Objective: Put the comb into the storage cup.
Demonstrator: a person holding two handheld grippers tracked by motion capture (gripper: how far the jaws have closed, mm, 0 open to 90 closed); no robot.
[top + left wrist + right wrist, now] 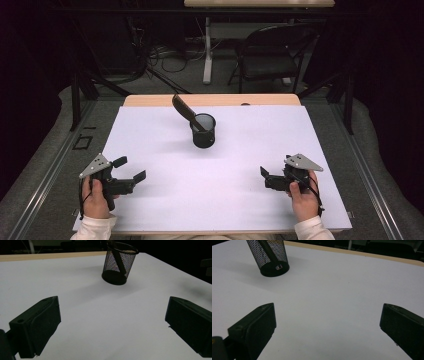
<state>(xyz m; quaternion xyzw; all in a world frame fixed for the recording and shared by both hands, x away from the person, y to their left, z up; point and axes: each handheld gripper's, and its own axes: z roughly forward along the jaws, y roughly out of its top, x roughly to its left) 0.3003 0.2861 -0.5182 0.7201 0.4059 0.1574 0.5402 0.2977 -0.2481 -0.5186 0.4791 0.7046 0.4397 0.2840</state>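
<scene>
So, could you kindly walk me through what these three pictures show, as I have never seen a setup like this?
A person sits at a table and holds a hand-operated claw in each hand. The high view looks down from above: left claw, right claw. The other two pictures come from cameras riding on each claw, looking along its black jaws. On the white table stands a black mesh cup with a dark tool leaning in it. Both claws are open and hold nothing.

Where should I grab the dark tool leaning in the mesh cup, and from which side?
Take the dark tool by the end sticking out above the mesh cup, coming from above on the cup's far-left side. That end leans clear of the rim; its lower part sits inside the mesh.
</scene>
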